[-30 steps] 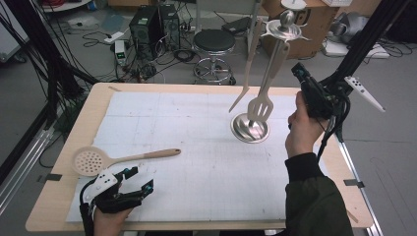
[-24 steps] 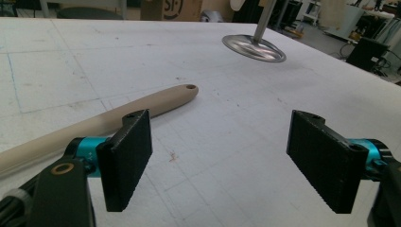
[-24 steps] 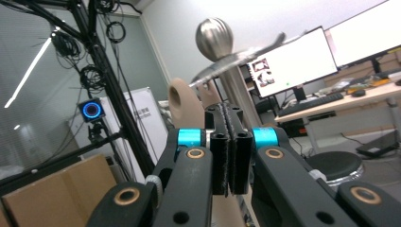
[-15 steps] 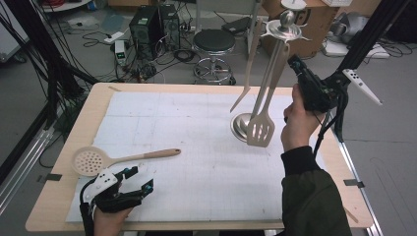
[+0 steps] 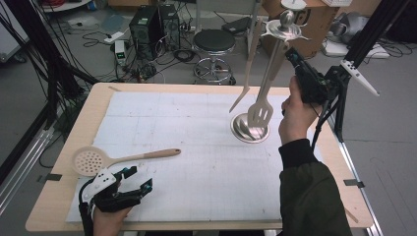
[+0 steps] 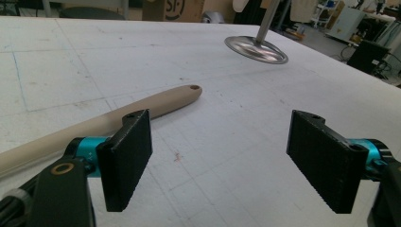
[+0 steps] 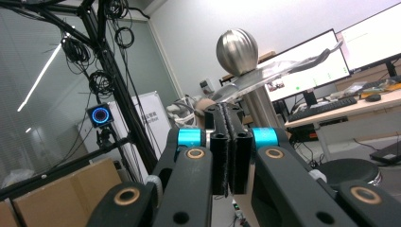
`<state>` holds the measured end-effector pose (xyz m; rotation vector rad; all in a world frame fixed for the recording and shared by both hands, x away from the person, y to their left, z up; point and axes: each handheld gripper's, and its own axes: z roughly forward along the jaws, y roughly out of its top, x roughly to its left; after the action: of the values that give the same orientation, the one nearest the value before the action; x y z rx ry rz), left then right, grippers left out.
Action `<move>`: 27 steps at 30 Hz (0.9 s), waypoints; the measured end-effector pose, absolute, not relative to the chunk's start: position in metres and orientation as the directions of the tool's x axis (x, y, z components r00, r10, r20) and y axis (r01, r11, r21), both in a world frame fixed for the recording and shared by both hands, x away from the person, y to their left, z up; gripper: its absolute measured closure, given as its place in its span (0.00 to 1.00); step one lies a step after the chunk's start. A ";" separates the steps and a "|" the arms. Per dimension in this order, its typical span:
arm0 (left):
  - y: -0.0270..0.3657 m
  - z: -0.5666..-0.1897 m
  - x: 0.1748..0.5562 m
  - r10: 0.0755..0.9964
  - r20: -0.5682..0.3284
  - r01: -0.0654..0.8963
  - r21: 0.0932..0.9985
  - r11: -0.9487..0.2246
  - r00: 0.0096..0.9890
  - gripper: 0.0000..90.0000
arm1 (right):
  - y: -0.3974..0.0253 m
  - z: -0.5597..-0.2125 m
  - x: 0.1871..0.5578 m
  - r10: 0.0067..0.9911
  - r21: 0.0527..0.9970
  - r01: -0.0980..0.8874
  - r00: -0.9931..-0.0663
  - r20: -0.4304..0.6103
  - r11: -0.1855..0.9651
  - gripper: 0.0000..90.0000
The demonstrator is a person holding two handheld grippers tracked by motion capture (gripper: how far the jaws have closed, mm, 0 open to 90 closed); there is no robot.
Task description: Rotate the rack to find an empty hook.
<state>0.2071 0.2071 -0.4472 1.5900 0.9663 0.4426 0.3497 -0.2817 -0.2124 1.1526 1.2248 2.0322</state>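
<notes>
Change: the slotted spatula [image 5: 259, 112] has moved within the last second; it swung out toward the near side of the stand's base and now hangs back over it, while the right hand-held gripper [image 5: 299, 63] has kept its place up by the top of the rack.
Right hand-held gripper: clenched, jaws pressed flat together in the right gripper view, right beside the stand's ball finial [image 7: 236, 50]; whether the thin top of the spatula handle is pinched between them I cannot tell.
Meaning: judged from this, the spatula is being hung on, or has just gone onto, the utensil stand [image 5: 284, 30]; release and withdrawal look like what remains.
Stand: its round steel base [image 5: 250, 129] sits toward the far right part of the bench [image 5: 64, 196]; a second pale utensil [image 5: 248, 69] hangs from it beside the spatula.
Left hand-held gripper [image 6: 217, 156]: released, jaws wide apart, holding nothing, resting at the near left corner of the bench.
Skimmer [image 5: 115, 160]: lies flat near the left edge, its wooden handle [image 6: 118, 118] just beside the left jaw, not touched.
Containers: no bowls or bins on the bench; the stand is the one holder, carrying two utensils.
</notes>
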 end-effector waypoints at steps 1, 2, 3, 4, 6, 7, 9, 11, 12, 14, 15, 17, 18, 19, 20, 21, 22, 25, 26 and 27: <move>0.207 -0.447 0.207 0.779 -0.219 0.343 0.939 0.006 0.587 0.26 | -0.282 -0.212 0.350 0.753 0.881 0.005 -0.518 0.407 -0.472 1.00; 0.207 -0.447 0.207 0.779 -0.219 0.343 0.939 0.006 0.588 0.26 | -0.282 -0.211 0.351 0.754 0.882 0.005 -0.517 0.405 -0.471 1.00; 0.207 -0.447 0.207 0.779 -0.218 0.342 0.940 0.004 0.588 0.26 | -0.283 -0.211 0.351 0.754 0.882 0.003 -0.517 0.405 -0.471 1.00; 0.207 -0.447 0.207 0.779 -0.219 0.343 0.939 0.005 0.588 0.26 | -0.283 -0.210 0.352 0.753 0.881 -0.001 -0.518 0.405 -0.474 1.00; 0.207 -0.447 0.207 0.779 -0.218 0.343 0.939 0.004 0.588 0.26 | -0.283 -0.209 0.352 0.754 0.880 -0.002 -0.516 0.405 -0.474 1.00; 0.207 -0.447 0.207 0.779 -0.218 0.344 0.939 0.004 0.587 0.26 | -0.284 -0.208 0.353 0.757 0.881 -0.007 -0.515 0.402 -0.473 1.00; 0.207 -0.447 0.207 0.779 -0.217 0.343 0.939 0.003 0.588 0.26 | -0.285 -0.205 0.354 0.758 0.881 -0.010 -0.514 0.402 -0.474 1.00; 0.207 -0.447 0.207 0.780 -0.219 0.344 0.939 0.005 0.587 0.26 | -0.285 -0.202 0.355 0.757 0.880 -0.005 -0.511 0.406 -0.475 1.00; 0.207 -0.447 0.207 0.779 -0.218 0.344 0.939 0.004 0.587 0.26 | -0.285 -0.201 0.356 0.756 0.879 -0.006 -0.513 0.406 -0.477 1.00; 0.207 -0.447 0.207 0.781 -0.219 0.344 0.939 0.006 0.585 0.26 | -0.285 -0.200 0.357 0.754 0.878 -0.003 -0.514 0.409 -0.478 1.00; 0.207 -0.447 0.207 0.780 -0.219 0.344 0.939 0.006 0.586 0.26 | -0.284 -0.200 0.357 0.754 0.879 -0.001 -0.514 0.409 -0.477 1.00; 0.207 -0.447 0.207 0.781 -0.218 0.343 0.939 0.005 0.586 0.26 | -0.283 -0.200 0.358 0.750 0.879 0.003 -0.520 0.409 -0.477 1.00; 0.207 -0.447 0.207 0.779 -0.218 0.343 0.939 0.005 0.587 0.26 | -0.282 -0.200 0.358 0.750 0.879 0.002 -0.520 0.409 -0.478 1.00; 0.207 -0.447 0.207 0.779 -0.218 0.343 0.939 0.004 0.587 0.26 | -0.281 -0.200 0.357 0.746 0.877 0.007 -0.523 0.413 -0.481 1.00; 0.207 -0.447 0.207 0.780 -0.218 0.342 0.940 0.005 0.587 0.26 | -0.280 -0.200 0.357 0.746 0.879 0.007 -0.525 0.410 -0.478 1.00; 0.207 -0.447 0.207 0.780 -0.220 0.343 0.939 0.007 0.587 0.26 | -0.279 -0.200 0.357 0.746 0.879 0.005 -0.526 0.408 -0.477 1.00; 0.207 -0.447 0.207 0.779 -0.219 0.345 0.939 0.004 0.588 0.26 | -0.278 -0.200 0.358 0.745 0.879 0.006 -0.528 0.407 -0.477 1.00; 0.208 -0.447 0.207 0.780 -0.219 0.343 0.939 0.006 0.586 0.26 | -0.276 -0.200 0.358 0.740 0.877 0.008 -0.533 0.410 -0.480 1.00; 0.208 -0.447 0.207 0.780 -0.218 0.343 0.939 0.006 0.586 0.26 | -0.275 -0.200 0.358 0.738 0.876 0.011 -0.535 0.412 -0.481 1.00; 0.208 -0.447 0.207 0.780 -0.219 0.343 0.939 0.005 0.586 0.26 | -0.273 -0.200 0.358 0.741 0.878 0.009 -0.534 0.408 -0.478 1.00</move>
<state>0.2068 0.2076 -0.4469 1.5906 0.9685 0.4443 0.3579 -0.2734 -0.1997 1.1394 1.2274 2.0537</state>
